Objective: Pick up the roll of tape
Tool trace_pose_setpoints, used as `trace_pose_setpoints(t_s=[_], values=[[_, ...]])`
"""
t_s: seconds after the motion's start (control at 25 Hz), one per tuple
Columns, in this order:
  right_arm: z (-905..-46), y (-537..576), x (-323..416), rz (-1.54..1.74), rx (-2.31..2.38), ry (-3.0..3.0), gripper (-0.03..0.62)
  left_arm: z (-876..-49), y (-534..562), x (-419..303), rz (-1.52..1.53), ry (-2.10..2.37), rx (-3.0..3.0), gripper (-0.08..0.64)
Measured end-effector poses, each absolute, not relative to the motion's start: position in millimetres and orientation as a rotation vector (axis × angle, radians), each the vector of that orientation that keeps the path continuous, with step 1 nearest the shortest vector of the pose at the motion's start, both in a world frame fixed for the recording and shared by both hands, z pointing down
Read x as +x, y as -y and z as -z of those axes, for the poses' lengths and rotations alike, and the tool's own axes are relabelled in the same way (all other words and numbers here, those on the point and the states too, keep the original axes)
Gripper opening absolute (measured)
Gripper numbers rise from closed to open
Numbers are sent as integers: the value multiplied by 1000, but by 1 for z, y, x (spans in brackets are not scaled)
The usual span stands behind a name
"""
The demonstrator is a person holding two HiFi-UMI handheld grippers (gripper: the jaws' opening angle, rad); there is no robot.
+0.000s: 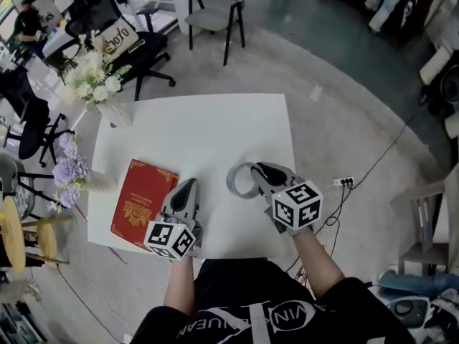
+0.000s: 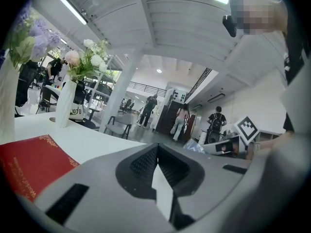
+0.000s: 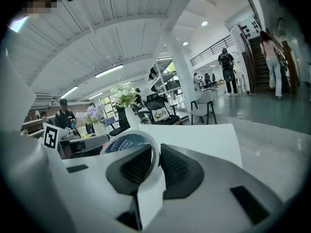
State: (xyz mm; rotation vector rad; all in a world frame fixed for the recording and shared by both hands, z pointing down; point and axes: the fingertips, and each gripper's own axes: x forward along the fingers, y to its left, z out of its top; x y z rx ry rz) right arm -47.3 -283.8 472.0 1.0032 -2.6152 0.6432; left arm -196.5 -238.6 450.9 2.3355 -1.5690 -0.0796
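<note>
Closest to the head camera is the person's dark shirt [image 1: 237, 314], with both forearms reaching up over the near edge of the white worktop [image 1: 215, 124]. At about 5 o'clock on the worktop, the right tool [image 1: 259, 170] grips the roll of tape [image 1: 231, 181]. Its pads are clamped on the roll's wall, one inside the ring and one outside, and the roll stands on edge. The blue label on the core faces toward 9 o'clock in the right gripper view. At 7 o'clock the left tool [image 1: 188, 185] has its jaws pressed together with nothing between them. Just beside it at 8 o'clock lies a red book [image 1: 142, 201]. Purple flowers [image 1: 69, 169] stand at 9 o'clock and white flowers [image 1: 93, 81] at 10 o'clock.
</note>
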Motion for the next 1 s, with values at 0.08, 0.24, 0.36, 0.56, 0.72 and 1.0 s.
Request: trace_pose_setpoints(t_s=[0.08,0.24,0.36,0.56,0.72,1.0], values=[[-468,284,-47,-636,1004,2626,69,-448,239,-197,87,1579,2335,3],[-458,285,-45,-616,1009,2654,67,-440,242,-199,101,1595,2340,3],[-450,287,-43,-606,1013,2675,68,-434,244,-199,109,1603,2351,3],[-437,289,-40,-589,1013,2711,69,-421,250,-199,120,1627,2371,3],[-427,290,-37,-571,1023,2744,67,-412,251,-200,128,1647,2385,3],[-408,297,-37,-549,1035,2783,67,-393,258,-205,141,1685,2411,3]])
